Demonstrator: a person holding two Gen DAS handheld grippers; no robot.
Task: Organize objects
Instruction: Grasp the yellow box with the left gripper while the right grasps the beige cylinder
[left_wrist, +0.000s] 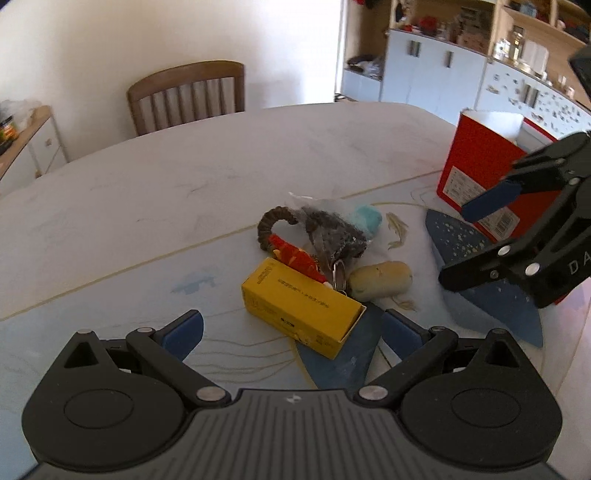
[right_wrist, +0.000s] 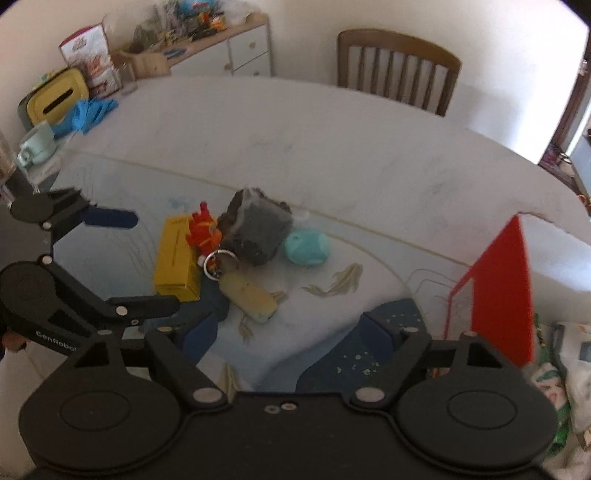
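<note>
Small pile of objects sits on a pale table with a printed mat; landmark is the yellow box. Yellow box: rectangular cardboard carton, matte, lying flat, one end flap open; in the left wrist view its long axis runs from upper left to lower right, open end toward the lower right. Touching its far side: red-orange toy figure with a metal key ring. Beyond that, a dark lumpy mass in a clear plastic bag, with a brown braided loop beside it. Behind the bag, a soft teal rounded plush. Just right of the box, a tan cylinder, soft-looking, rounded ends, lying on its side. Well right of the box, an upright red carton, glossy, top open.

Left gripper: angled down over the near end of the yellow box, blue pads apart, jaws released, nothing gripped. Right gripper: pitched down near the tan cylinder, jaws spread, empty.
</note>
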